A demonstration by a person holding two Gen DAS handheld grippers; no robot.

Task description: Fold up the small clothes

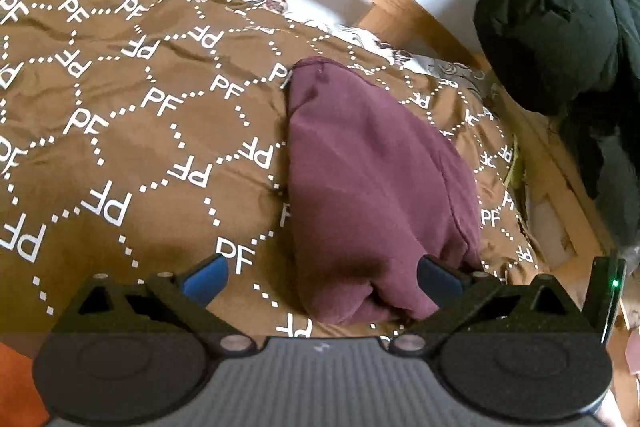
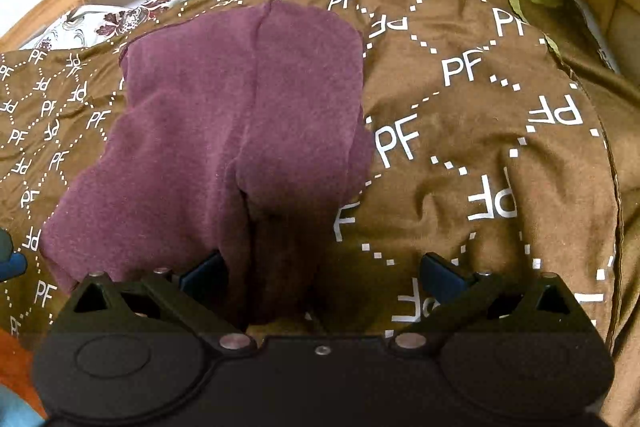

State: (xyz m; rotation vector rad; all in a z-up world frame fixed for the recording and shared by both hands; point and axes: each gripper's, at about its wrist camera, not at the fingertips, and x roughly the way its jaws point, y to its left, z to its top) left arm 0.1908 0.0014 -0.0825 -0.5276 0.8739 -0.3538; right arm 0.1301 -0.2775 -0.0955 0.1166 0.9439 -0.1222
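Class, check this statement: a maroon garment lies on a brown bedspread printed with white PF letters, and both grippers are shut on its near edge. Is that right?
Not quite. The maroon garment does lie on the brown PF bedspread, but neither gripper is shut on it: the left gripper and the right gripper both stand open, as each wrist view shows.

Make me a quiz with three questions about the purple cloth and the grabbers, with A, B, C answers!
1. Where does the cloth lie?
A. on the brown blanket
B. on the floor
C. on a chair

2. What colour are the letters on the blanket?
A. red
B. white
C. black

3. How are the left gripper and right gripper?
A. both shut
B. one shut
C. both open

Answers: 1 A, brown fabric surrounds the cloth; 2 B, the PF letters are white; 3 C, each pair of fingers stands wide apart.
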